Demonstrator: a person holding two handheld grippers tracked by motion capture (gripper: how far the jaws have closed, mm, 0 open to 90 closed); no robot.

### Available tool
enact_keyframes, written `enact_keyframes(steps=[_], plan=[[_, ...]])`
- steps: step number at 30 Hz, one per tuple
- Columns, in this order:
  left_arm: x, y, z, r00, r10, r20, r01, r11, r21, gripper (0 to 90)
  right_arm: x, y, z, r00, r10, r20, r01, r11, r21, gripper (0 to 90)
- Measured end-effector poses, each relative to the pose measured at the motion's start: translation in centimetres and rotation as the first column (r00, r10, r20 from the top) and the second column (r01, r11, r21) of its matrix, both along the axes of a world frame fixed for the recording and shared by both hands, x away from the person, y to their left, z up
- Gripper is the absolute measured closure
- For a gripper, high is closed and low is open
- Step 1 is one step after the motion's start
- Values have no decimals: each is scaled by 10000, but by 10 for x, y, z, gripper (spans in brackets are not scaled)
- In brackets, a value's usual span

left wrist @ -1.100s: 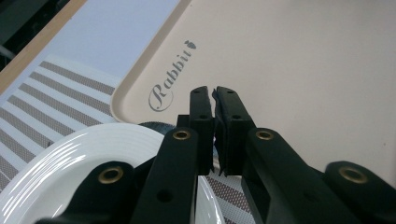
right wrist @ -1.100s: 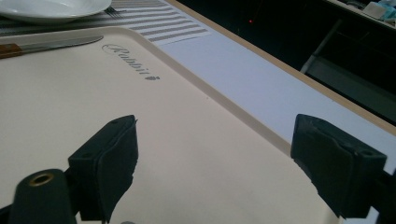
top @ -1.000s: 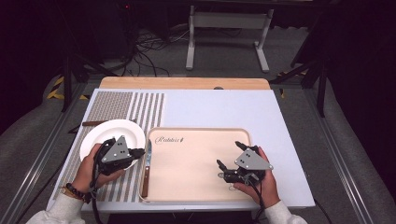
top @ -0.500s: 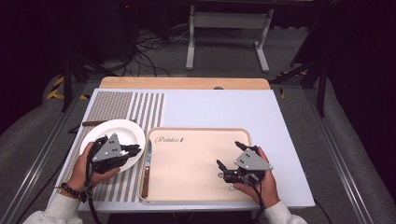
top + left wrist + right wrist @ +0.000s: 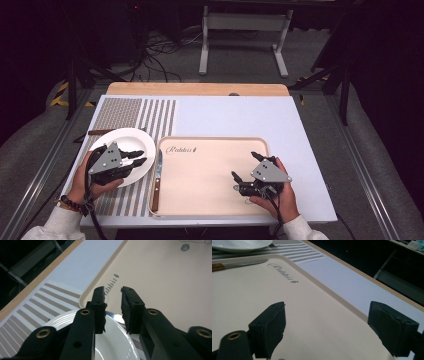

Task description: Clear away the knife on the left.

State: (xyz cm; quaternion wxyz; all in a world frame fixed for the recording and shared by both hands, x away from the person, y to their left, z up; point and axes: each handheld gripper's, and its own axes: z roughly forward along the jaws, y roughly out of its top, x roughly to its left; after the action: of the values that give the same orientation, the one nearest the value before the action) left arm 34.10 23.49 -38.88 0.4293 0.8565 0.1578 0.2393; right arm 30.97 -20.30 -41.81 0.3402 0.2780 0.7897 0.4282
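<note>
One knife [image 5: 157, 181] sits on tray [image 5: 210, 205]; left gripper [image 5: 140, 157], jaws just opening, empty over plate [image 5: 122, 139]; right gripper [image 5: 243, 166] wide open, empty.

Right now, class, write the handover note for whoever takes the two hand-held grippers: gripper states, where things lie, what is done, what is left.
Left hand-held gripper: over the white plate, jaws slightly apart, just been opening, nothing between them.
Right hand-held gripper: wide open, empty, over the tray.
Plate on the striped mat, left of the tray. Knife lies along the tray's left edge.
Done: plate set down and let go, by the look of it.
Left: probably the knife.
</note>
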Motion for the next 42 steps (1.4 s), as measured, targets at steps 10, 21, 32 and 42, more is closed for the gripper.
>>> enact_keyframes(steps=[10,21,32,42], plan=[[0,9,1,9990,426,167,-420,9985,-339,565,0,0,0,10000,-44,-29,44,9999,93,159],[-1,19,-2,9974,674,237,-656,9954,-703,399,2,-1,1,9999,-108,-99,111,9997,228,160],[-2,27,-4,9956,913,226,-879,9886,-1224,213,5,-1,0,9998,-109,-151,113,9996,255,160],[-4,39,-7,9934,1140,108,-1108,9811,-1584,122,7,0,0,9998,-62,-171,66,9997,252,160]])
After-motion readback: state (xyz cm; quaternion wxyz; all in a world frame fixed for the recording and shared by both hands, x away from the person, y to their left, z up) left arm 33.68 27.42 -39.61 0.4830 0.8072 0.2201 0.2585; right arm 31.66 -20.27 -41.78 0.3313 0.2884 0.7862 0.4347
